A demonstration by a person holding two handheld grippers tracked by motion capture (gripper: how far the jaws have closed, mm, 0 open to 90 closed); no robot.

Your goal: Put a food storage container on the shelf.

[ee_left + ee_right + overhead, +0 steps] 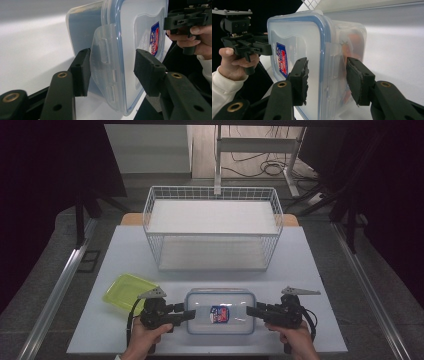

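Where the room goes dark, the white table (125, 245) holds a wire basket (212, 227).

One label only: a small sticker (219, 314) on the clear lid (220, 297) of the plastic container (192, 327), near the lid's middle. Blue ground, red patch, white marks. In the left gripper view the sticker (155, 37) shows edge-on by the lid's (140, 32) far side, blue with red and white shapes, lettering too small and blurred to read. In the right gripper view the sticker (282, 60) on the lid (297, 42) shows a blue border, red and white bands, print not legible. No brand name, number or word can be made out. No other text or signs readable anywhere.
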